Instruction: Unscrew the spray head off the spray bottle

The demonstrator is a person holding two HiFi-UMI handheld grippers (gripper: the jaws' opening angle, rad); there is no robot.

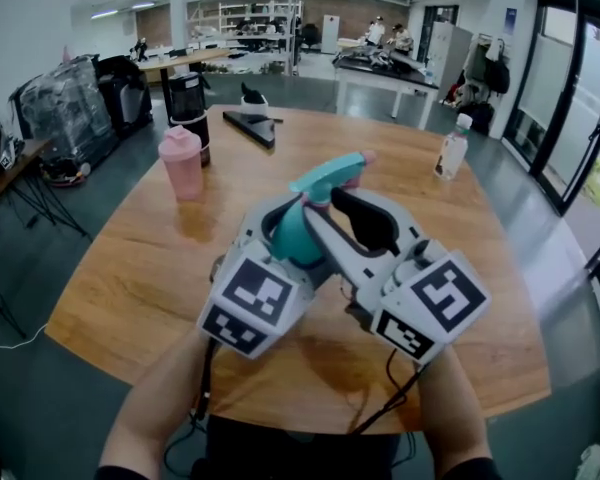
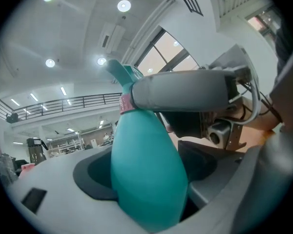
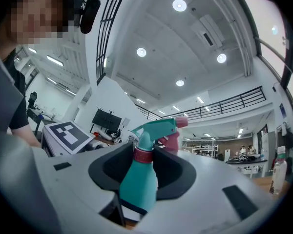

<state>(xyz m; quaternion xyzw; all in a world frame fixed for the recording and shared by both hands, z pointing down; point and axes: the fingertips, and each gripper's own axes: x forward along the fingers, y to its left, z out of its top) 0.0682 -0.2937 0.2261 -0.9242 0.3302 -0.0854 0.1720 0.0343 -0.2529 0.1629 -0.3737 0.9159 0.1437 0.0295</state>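
Gripping teal spray bottle (image 1: 292,240) by its body, left gripper (image 2: 145,189) fingers closed on it; right gripper (image 3: 142,156) fingers clamp the spray head (image 3: 158,127) collar, above the counter (image 1: 130,288).

The left tongs (image 1: 283,230) and right tongs (image 1: 345,220) are moulded in pale grey plastic, their jaws lined with black scooped pads (image 3: 107,172). A white cube printed with black square markers sits on each, the left cube (image 1: 255,303) and the right cube (image 1: 435,308) alike. Thin black cables (image 1: 205,388) trail from both units. The operator wears a black short-sleeved top (image 1: 300,456).
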